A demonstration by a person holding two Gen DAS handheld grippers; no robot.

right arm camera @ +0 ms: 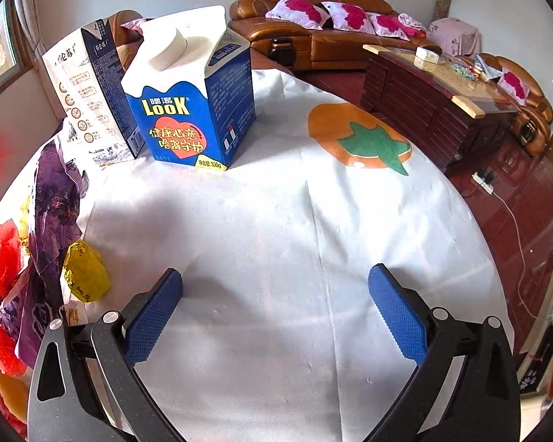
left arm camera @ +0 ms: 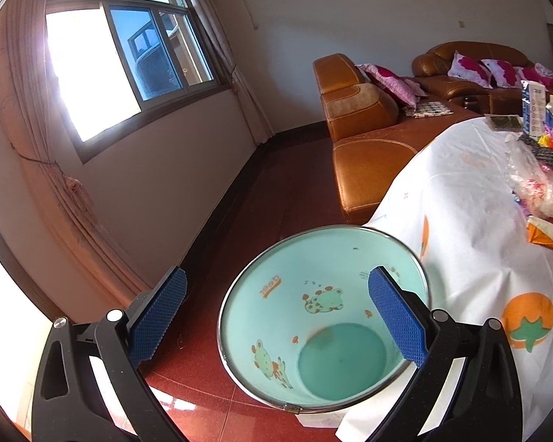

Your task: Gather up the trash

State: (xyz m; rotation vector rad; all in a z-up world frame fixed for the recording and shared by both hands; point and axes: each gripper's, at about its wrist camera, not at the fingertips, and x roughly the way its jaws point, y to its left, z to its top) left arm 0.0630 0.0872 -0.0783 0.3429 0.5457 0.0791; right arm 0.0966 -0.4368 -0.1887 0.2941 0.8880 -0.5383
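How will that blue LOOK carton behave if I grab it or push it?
The blue LOOK carton looks like stiff paperboard, so it should hold shape under a gentle squeeze. It stands upright and tall for its base, so a high push may tip it. Capped and among trash, it is probably light, though its contents are hidden.

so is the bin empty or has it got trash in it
Empty. The left wrist view looks straight down into the bin and its teal bottom is bare. The open left gripper hovers over it, holding nothing.
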